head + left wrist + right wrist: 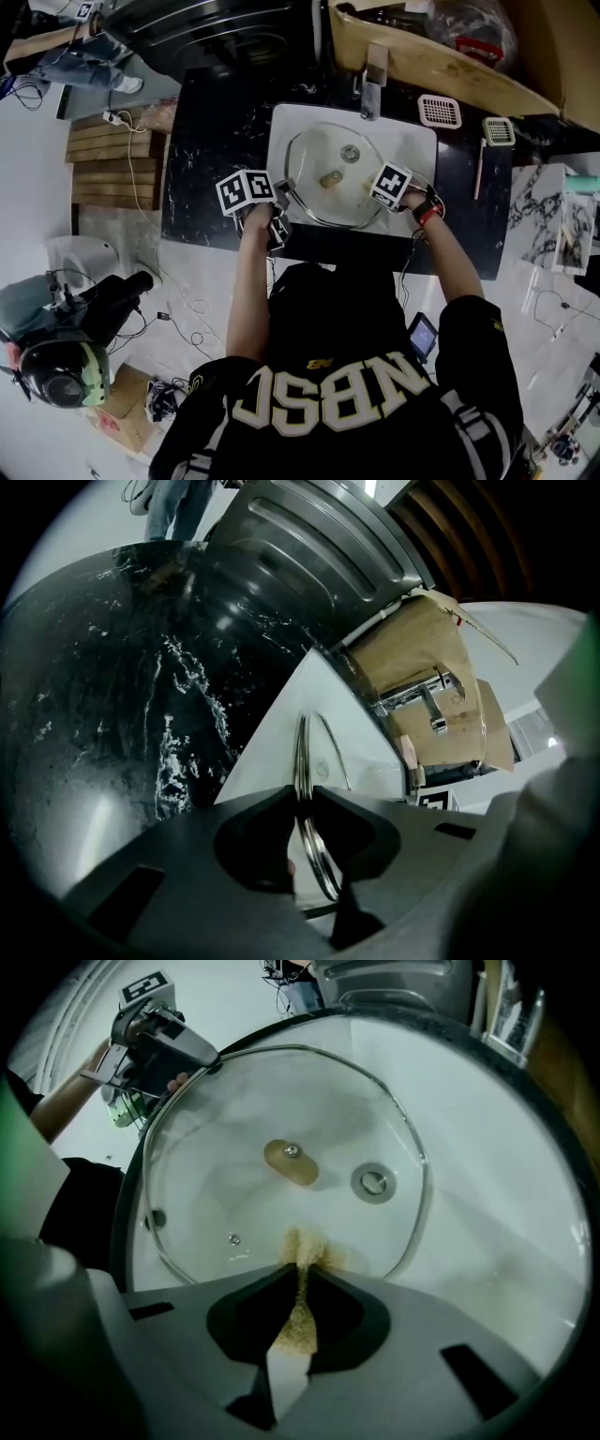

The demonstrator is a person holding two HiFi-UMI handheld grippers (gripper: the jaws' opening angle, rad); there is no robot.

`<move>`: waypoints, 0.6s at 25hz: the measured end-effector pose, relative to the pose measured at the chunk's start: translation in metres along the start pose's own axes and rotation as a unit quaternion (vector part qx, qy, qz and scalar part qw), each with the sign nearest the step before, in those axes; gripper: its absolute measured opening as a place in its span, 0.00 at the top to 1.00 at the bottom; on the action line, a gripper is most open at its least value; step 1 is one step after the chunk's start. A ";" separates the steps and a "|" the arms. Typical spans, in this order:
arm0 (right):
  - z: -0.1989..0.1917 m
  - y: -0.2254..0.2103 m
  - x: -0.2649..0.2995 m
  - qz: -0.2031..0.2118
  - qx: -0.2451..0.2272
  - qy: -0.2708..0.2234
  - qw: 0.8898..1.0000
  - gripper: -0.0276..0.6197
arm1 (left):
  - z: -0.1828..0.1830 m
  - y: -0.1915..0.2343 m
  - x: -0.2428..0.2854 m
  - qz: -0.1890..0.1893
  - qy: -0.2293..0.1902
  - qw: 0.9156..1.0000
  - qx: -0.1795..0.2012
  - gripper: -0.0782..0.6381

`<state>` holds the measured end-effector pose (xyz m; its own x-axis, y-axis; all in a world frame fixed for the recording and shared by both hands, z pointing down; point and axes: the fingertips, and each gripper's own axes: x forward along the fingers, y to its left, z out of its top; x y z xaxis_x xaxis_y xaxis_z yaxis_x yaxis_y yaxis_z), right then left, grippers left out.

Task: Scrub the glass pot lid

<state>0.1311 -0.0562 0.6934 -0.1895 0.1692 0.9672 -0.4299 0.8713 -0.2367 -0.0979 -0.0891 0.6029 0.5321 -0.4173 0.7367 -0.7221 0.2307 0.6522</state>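
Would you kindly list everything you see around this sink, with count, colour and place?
glass pot lid: one, clear with a tan knob, in the sink
sink: one, white, set in the counter
counter: one, black with white veining, around the sink
faucet: one, chrome, behind the sink
scrub pad: one, tan, over the lid's near edge
mesh squares: two, white and pale green, on the counter right of the faucet
wooden slats: one stack, brown, left of the counter
metal bin: one, grey and ribbed, beyond the counter
left gripper: one, dark grey, shut on the lid's rim
right gripper: one, dark grey, shut on the scrub pad
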 end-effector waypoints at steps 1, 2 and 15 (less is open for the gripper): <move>-0.001 0.005 -0.001 0.006 -0.004 0.002 1.000 0.89 | 0.000 0.000 0.000 -0.001 0.000 1.000 0.000 0.79; -0.002 0.009 -0.002 0.011 -0.007 0.004 1.000 0.89 | 0.000 0.000 0.000 -0.001 0.000 1.000 0.000 0.79; 0.011 0.067 -0.016 0.094 -0.025 -0.028 0.995 0.89 | -0.002 0.000 -0.001 -0.003 0.001 1.000 -0.001 0.78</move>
<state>0.0958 -0.0055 0.6615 -0.3120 0.3071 0.8991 -0.3381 0.8485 -0.4072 -0.0978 -0.0864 0.6024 0.5369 -0.4161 0.7339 -0.7183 0.2307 0.6563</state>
